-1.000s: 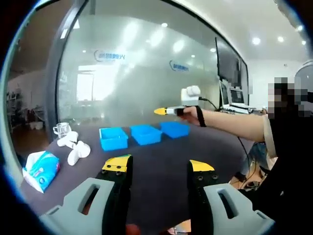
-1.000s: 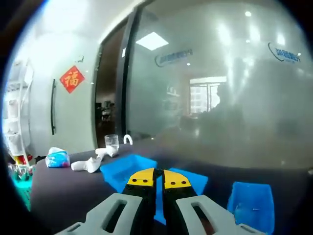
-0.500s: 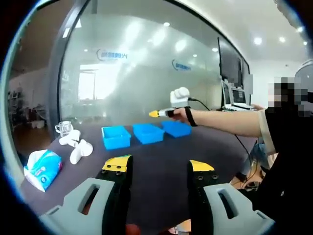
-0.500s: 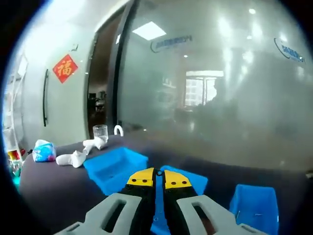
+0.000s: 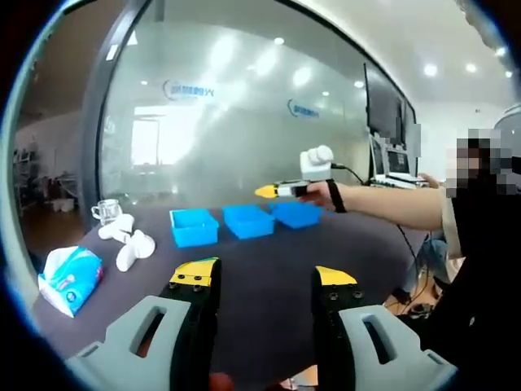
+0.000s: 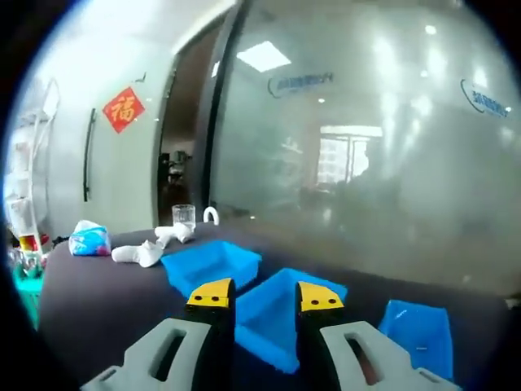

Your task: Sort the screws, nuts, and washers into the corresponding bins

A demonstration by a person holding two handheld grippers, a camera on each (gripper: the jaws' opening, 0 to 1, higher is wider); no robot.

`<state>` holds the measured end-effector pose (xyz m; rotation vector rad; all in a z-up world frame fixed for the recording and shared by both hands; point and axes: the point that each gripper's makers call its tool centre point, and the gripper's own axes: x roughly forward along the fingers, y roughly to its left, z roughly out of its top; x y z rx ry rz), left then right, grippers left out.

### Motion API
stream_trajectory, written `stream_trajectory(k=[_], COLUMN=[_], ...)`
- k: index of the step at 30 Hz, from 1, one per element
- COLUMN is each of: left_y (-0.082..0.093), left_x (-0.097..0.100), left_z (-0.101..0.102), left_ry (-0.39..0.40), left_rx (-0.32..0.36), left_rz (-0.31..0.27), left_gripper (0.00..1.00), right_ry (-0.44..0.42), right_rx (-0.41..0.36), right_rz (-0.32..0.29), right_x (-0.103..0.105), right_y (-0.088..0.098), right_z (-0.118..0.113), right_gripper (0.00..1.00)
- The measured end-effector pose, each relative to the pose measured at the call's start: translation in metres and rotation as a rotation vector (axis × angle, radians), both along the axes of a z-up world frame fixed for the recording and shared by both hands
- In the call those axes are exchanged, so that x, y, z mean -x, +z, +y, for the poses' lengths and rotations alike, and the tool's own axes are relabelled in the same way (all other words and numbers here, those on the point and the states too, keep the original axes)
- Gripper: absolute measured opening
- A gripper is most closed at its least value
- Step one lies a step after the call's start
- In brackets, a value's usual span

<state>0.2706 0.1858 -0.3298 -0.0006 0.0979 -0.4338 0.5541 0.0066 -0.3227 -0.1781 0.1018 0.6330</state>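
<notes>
Three square blue plastic bins

Blue bins; dark, perhaps grey, table; yellow-tipped right gripper.

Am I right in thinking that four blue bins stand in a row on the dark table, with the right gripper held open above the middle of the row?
Not quite: there are three blue bins, not four, as the right gripper view shows. The rest holds: they stand in a row on the dark table, and the right gripper is open above the middle one.
</notes>
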Motion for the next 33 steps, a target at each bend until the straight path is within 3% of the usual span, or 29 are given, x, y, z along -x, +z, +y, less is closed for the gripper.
stream_trajectory(k=[4,8,13,17,21,25,28,33], left_y=[0.002,0.008,0.004,0.001,0.004,0.009,0.010,0.011], left_x=[-0.004,-0.007,-0.011,-0.012,-0.011,-0.008,-0.005,0.002], left_z=[0.009,0.017,0.026,0.030,0.033,0.037,0.039,0.041], left_ry=[0.019,0.041,0.067,0.063,0.065,0.074,0.076,0.074], left_rx=[0.000,-0.003,-0.042,-0.030,-0.010,0.003,0.006,-0.009], left_rz=[-0.005,-0.025,-0.025,-0.011,-0.019,-0.038,-0.047,-0.059], left_gripper=[0.41,0.41,0.40,0.40,0.40,0.40,0.40,0.40], right_ry=[0.018,0.033,0.010,-0.013,-0.077,-0.176,-0.220,-0.288], right_rx=[-0.062,-0.076,-0.162,-0.190,-0.166,-0.163,-0.202,-0.178], right_rz=[-0.026,-0.048,-0.058,-0.045,-0.060,-0.119,-0.133,-0.174], right_x=[0.033,0.074,0.126,0.161,0.191,0.217,0.234,0.256], right_y=[0.015,0.025,0.037,0.037,0.034,0.037,0.038,0.035], right_z=[-0.011,-0.031,-0.072,-0.102,-0.141,-0.185,-0.206,-0.229], right_gripper=[0.26,0.25,0.26,0.26,0.27,0.27,0.29,0.32])
